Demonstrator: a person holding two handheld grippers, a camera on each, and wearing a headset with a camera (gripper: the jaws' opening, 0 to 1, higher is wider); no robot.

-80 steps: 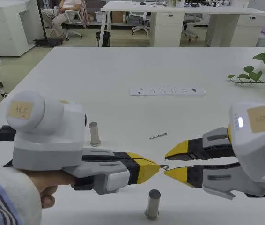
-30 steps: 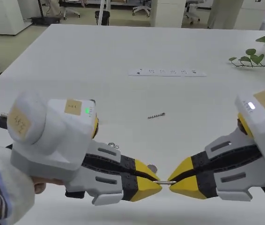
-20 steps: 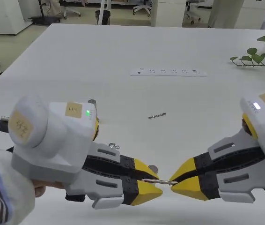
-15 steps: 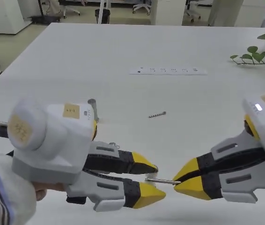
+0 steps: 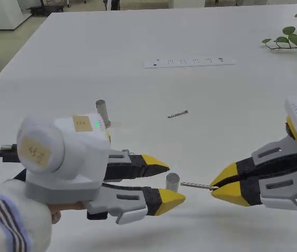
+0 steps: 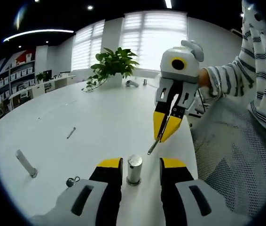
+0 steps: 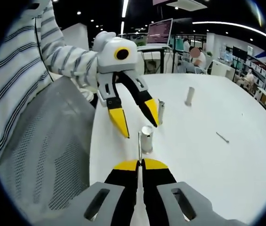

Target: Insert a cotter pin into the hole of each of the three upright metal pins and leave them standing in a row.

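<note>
A white workbench [image 5: 138,42] is spreading across the head view, carrying everything else. The left gripper [image 5: 174,183] is hovering low over its near part with a striped sleeve [image 5: 1,226] behind it. Its jaws are standing wide apart, one on each side of the nearest metal pin [image 6: 134,168], with a gap showing on both sides in the left gripper view. The right gripper [image 5: 214,187] is coming in from the opposite side, its yellow-tipped jaws pressed together and pinching one end of a cotter pin [image 5: 194,185].

A leafy plant [image 5: 293,37] is sitting at the far right edge of the workbench, and a white power strip [image 5: 189,62] is lying flat well beyond the grippers.

The nearest metal pin is standing upright. A second metal pin [image 5: 101,112] is standing upright just behind the left gripper's body, and a third metal pin [image 7: 161,112] is showing in the right gripper view just past the left gripper's jaw.

The held cotter pin is pointing level at the upper part of the nearest metal pin, its free end just beside it; whether it is entering the hole cannot be told. A loose cotter pin [image 5: 178,114] is lying on the bare surface between the grippers and the power strip.
</note>
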